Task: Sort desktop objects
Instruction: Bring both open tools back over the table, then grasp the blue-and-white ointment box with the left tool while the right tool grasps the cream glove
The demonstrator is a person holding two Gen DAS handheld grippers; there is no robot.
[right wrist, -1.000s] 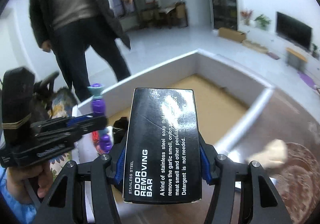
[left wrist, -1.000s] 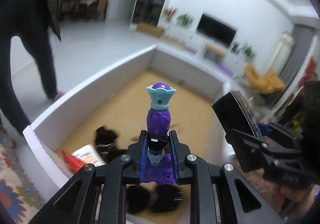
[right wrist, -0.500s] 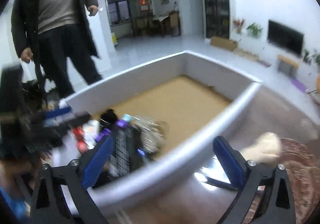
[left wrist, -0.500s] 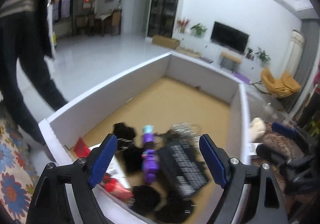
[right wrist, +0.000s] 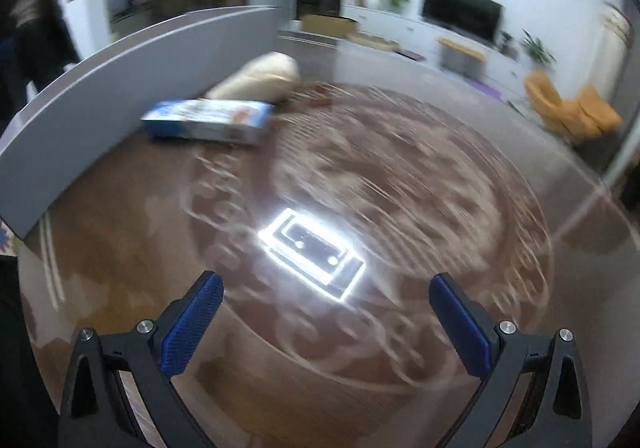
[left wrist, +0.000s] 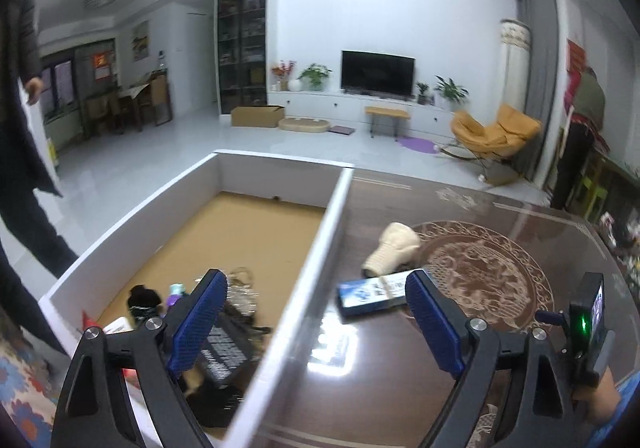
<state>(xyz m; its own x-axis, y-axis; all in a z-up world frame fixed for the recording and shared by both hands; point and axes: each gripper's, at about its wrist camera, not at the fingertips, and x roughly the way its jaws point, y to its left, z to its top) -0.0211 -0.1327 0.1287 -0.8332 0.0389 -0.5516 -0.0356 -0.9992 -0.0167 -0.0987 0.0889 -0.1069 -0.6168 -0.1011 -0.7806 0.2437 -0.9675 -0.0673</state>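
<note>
My left gripper (left wrist: pixel 314 300) is open and empty above the right wall of a white cardboard box (left wrist: pixel 320 232). Inside the box lie a black soap box (left wrist: pixel 228 352), a purple toy (left wrist: pixel 174 294), a shiny wire bundle (left wrist: pixel 240 288) and black soft items (left wrist: pixel 142 302). On the brown table (left wrist: pixel 480 328) lie a blue-and-white carton (left wrist: pixel 372 292) and a cream sock-like item (left wrist: pixel 394 248). My right gripper (right wrist: pixel 326 312) is open and empty over the table. The carton (right wrist: pixel 208 122) and cream item (right wrist: pixel 260 76) lie ahead of it, beside the box wall (right wrist: pixel 100 88).
A person in dark clothes (left wrist: pixel 20 128) stands left of the box. The glossy table (right wrist: pixel 400 188) shows a bright lamp reflection (right wrist: pixel 312 248). The right hand-held unit (left wrist: pixel 586 332) shows at the right edge of the left wrist view.
Both grippers opened and dropped the purple toy and the black soap box into the box. Both then swung right, away from the box toward the table.
</note>
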